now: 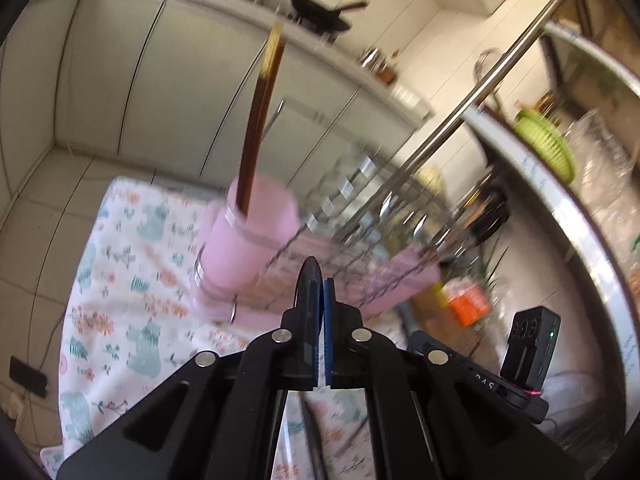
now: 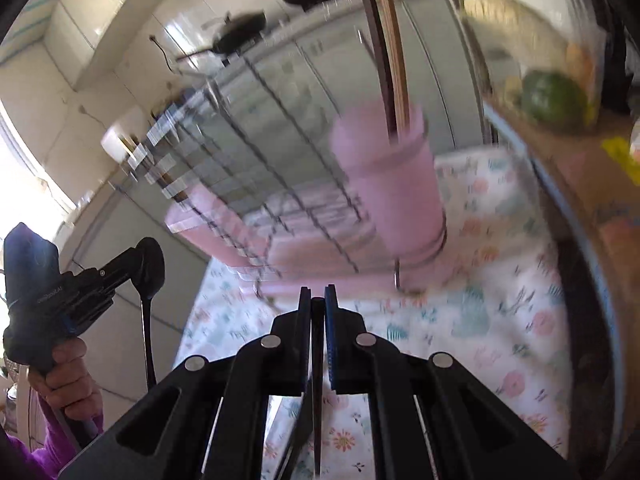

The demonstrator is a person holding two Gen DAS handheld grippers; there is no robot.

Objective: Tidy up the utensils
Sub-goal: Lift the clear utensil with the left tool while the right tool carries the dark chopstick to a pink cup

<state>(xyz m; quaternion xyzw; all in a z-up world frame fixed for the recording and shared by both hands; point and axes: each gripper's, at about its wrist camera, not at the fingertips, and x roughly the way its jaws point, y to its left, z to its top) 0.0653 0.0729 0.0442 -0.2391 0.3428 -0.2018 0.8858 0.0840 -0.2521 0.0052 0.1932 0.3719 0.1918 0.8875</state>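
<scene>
Black gripper fingers fill the bottom of both views. From the left wrist, the left gripper (image 1: 319, 280) is pressed together on a black spoon (image 1: 310, 276), whose bowl pokes up between the blue pads. From the right wrist, the right gripper (image 2: 318, 300) pinches a thin dark utensil (image 2: 317, 380); only its flat handle shows, so what kind it is cannot be told.

Only the right wrist view shows the left gripper (image 2: 148, 268) from outside, off to the left of the pink cup (image 2: 390, 184), held in the person's hand (image 2: 66, 376), with the black spoon (image 2: 149, 320) hanging handle-down from it. Only the left wrist view shows a green colander (image 1: 546, 144) and an orange package (image 1: 468, 304) to the right of the cup (image 1: 248, 236).

A wire dish rack (image 1: 372, 216) on a pink tray (image 1: 400, 280) stands just beside the cup, on a floral cloth (image 1: 132, 280). Brown chopsticks (image 1: 260, 120) stand upright in the cup. Behind it run pale cabinets (image 1: 168, 80) under a counter, where a black frying pan (image 1: 324, 14) sits on a stove. Both views are motion-blurred.
</scene>
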